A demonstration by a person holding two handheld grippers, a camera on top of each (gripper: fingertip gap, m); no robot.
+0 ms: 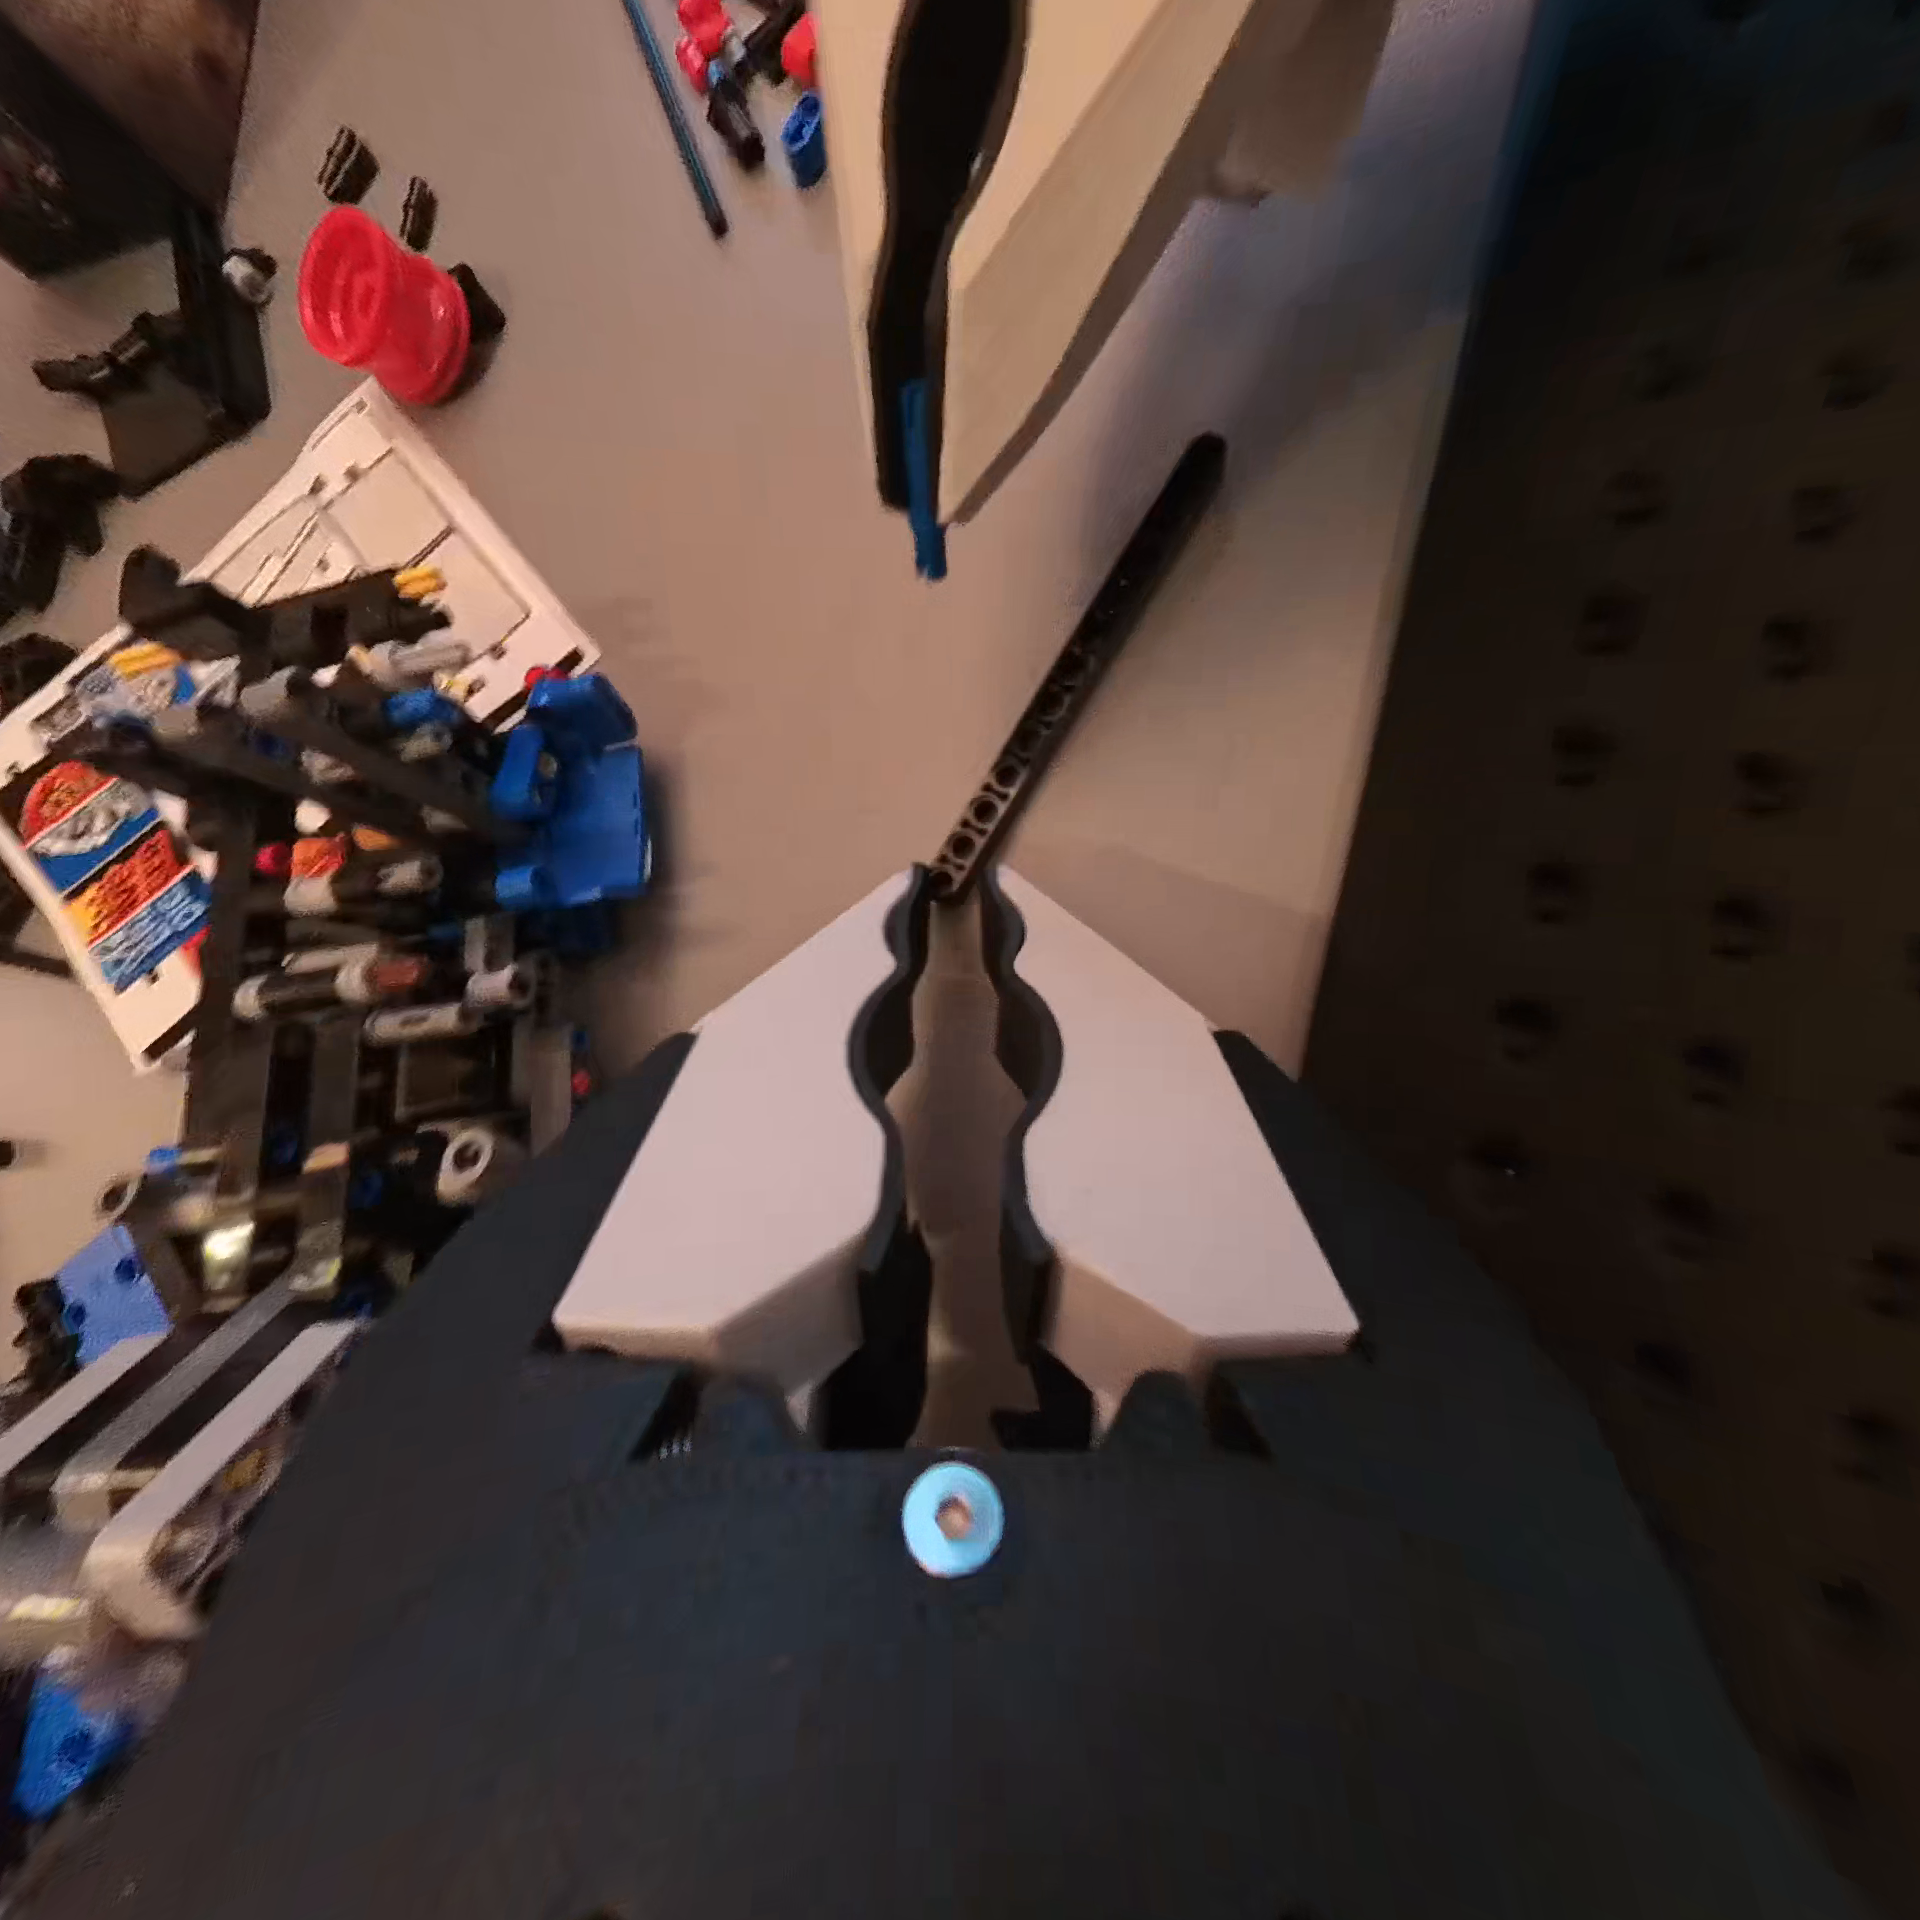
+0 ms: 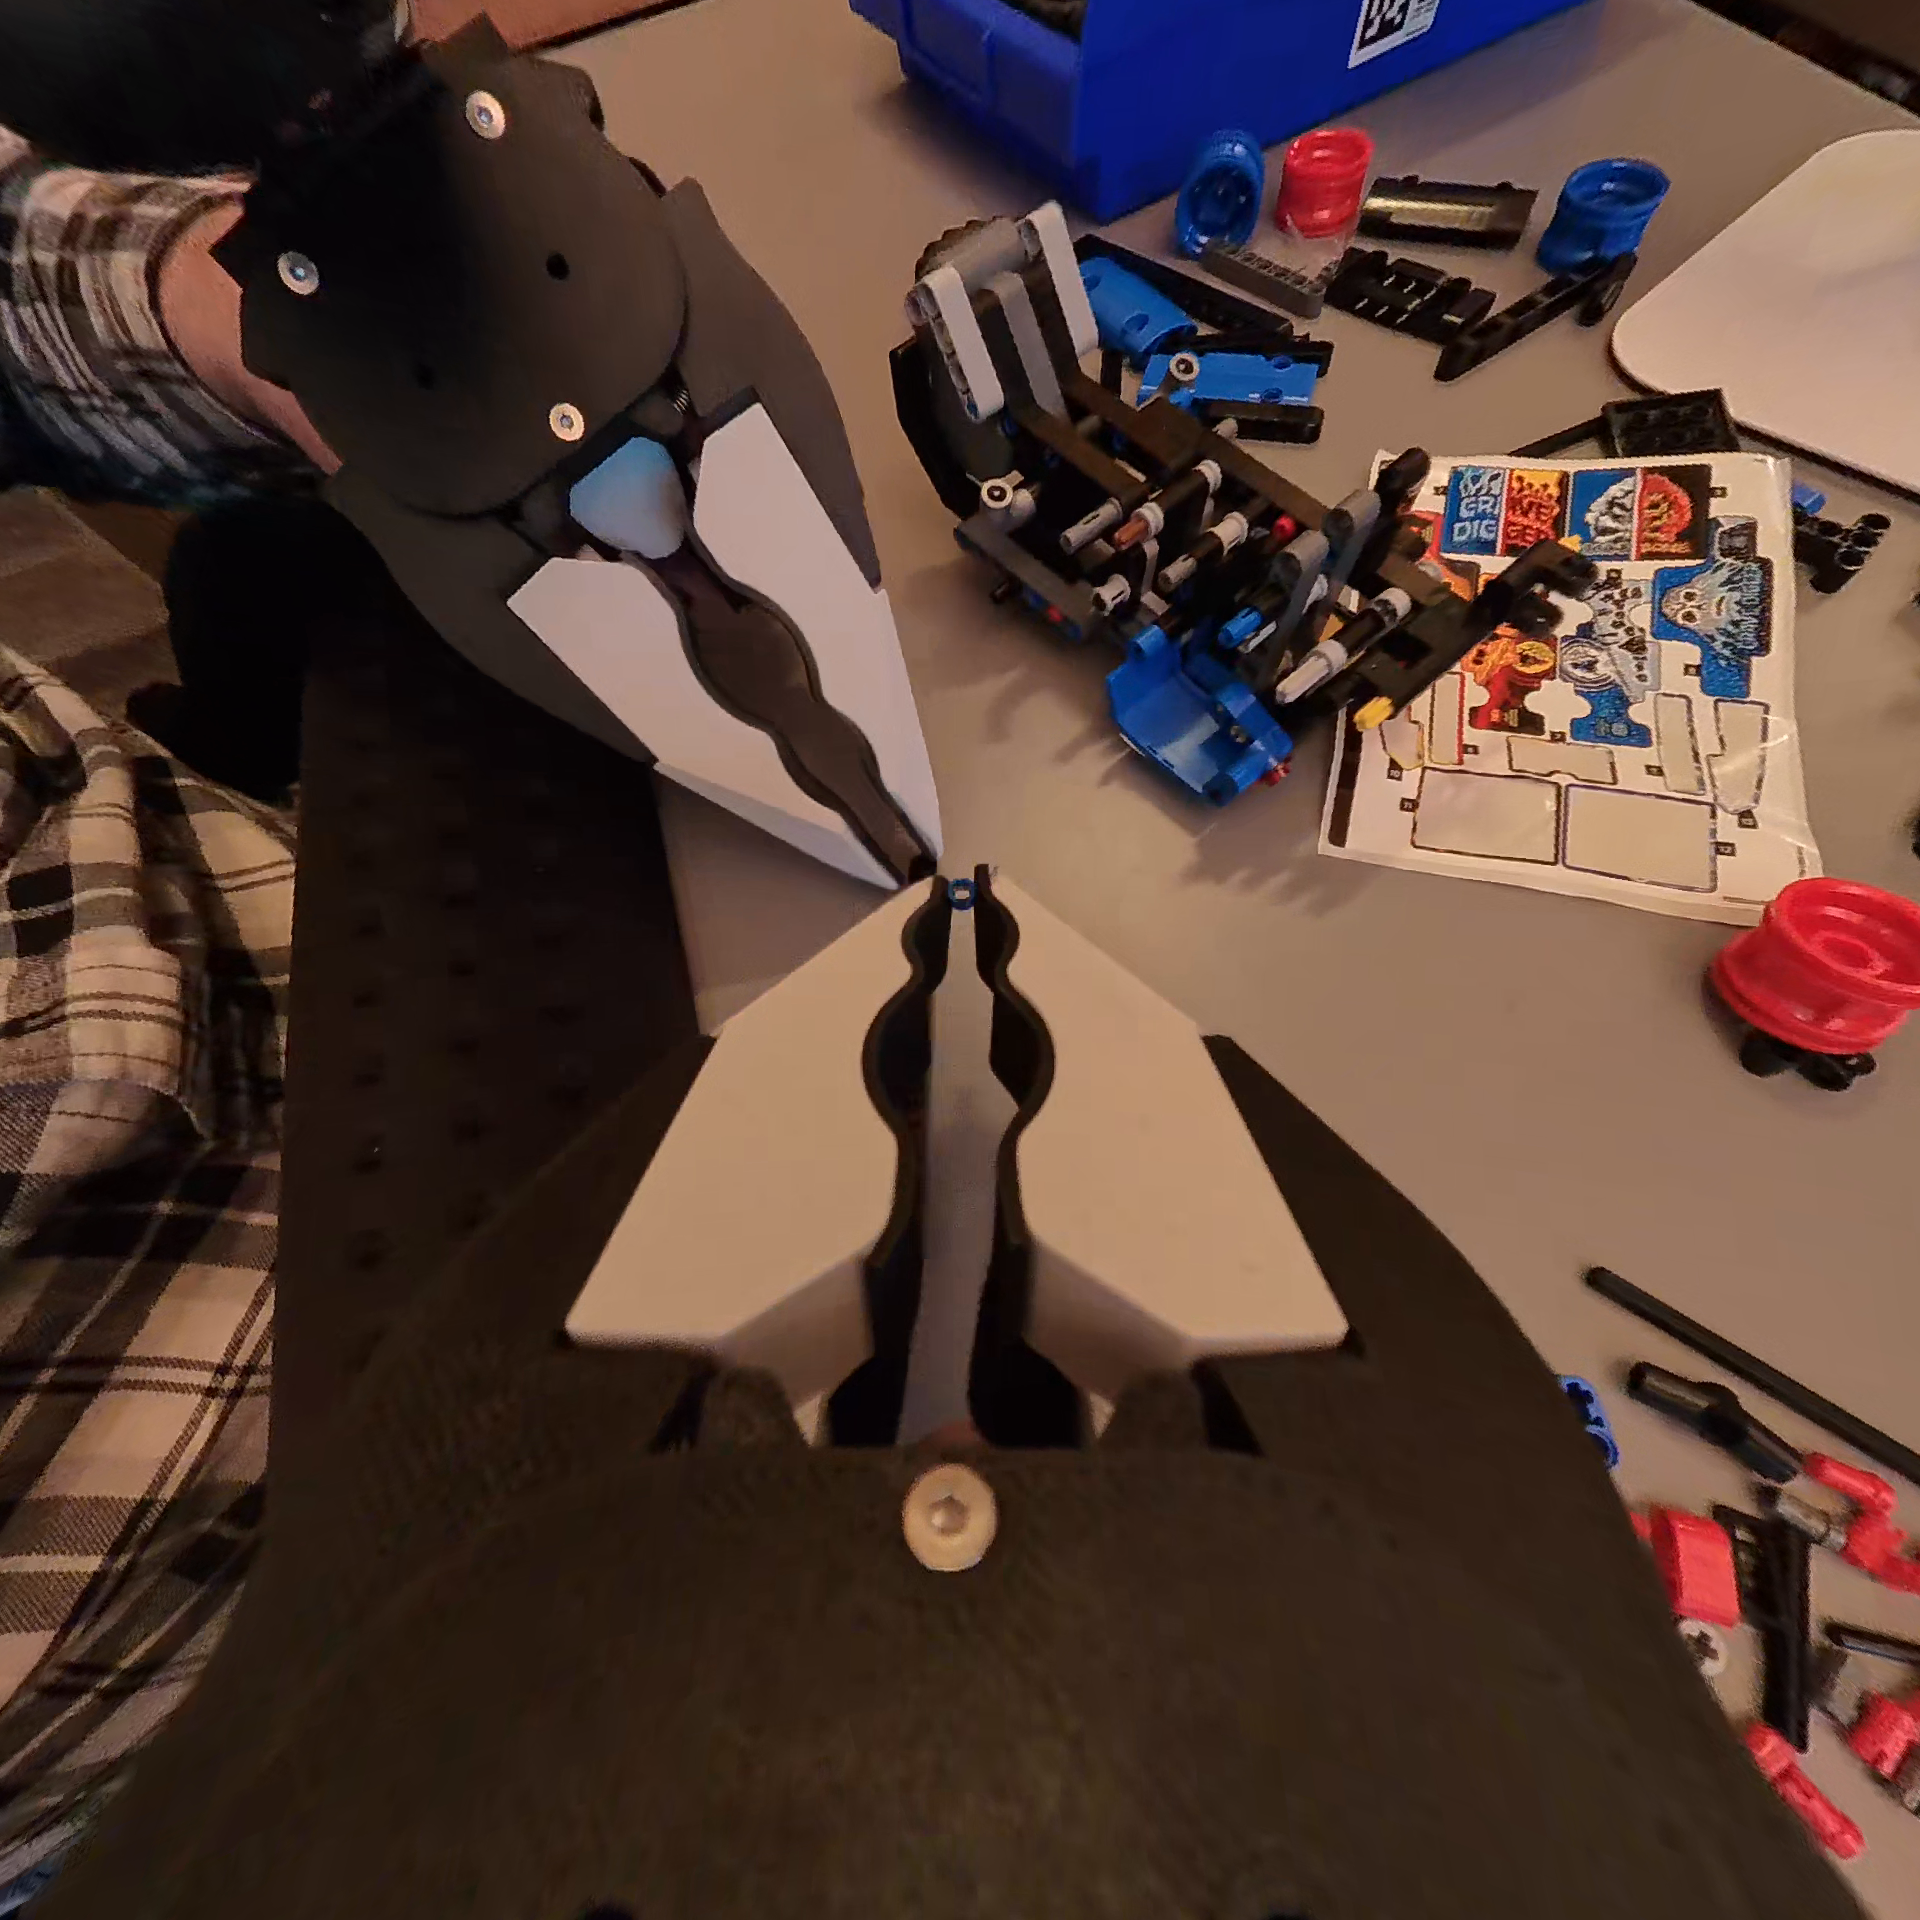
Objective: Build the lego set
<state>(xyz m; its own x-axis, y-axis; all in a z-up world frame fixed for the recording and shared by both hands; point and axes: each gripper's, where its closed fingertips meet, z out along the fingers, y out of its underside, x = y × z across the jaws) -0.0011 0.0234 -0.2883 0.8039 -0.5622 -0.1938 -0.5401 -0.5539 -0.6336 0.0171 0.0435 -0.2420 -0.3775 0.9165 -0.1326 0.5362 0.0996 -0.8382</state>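
Note:
My left gripper is shut on one end of a long black holed beam, which points away over the grey table. My right gripper is shut on a small blue pin, seen end-on between its tips. In the left wrist view the right gripper comes down from above with the blue pin sticking out, a short way left of the beam and apart from it. In the right wrist view the left gripper meets mine tip to tip; the beam is hidden there.
A partly built black, grey and blue model lies on a sticker sheet. A red wheel rim, a blue bin, a white board and loose parts surround it. A dark perforated strip edges the table.

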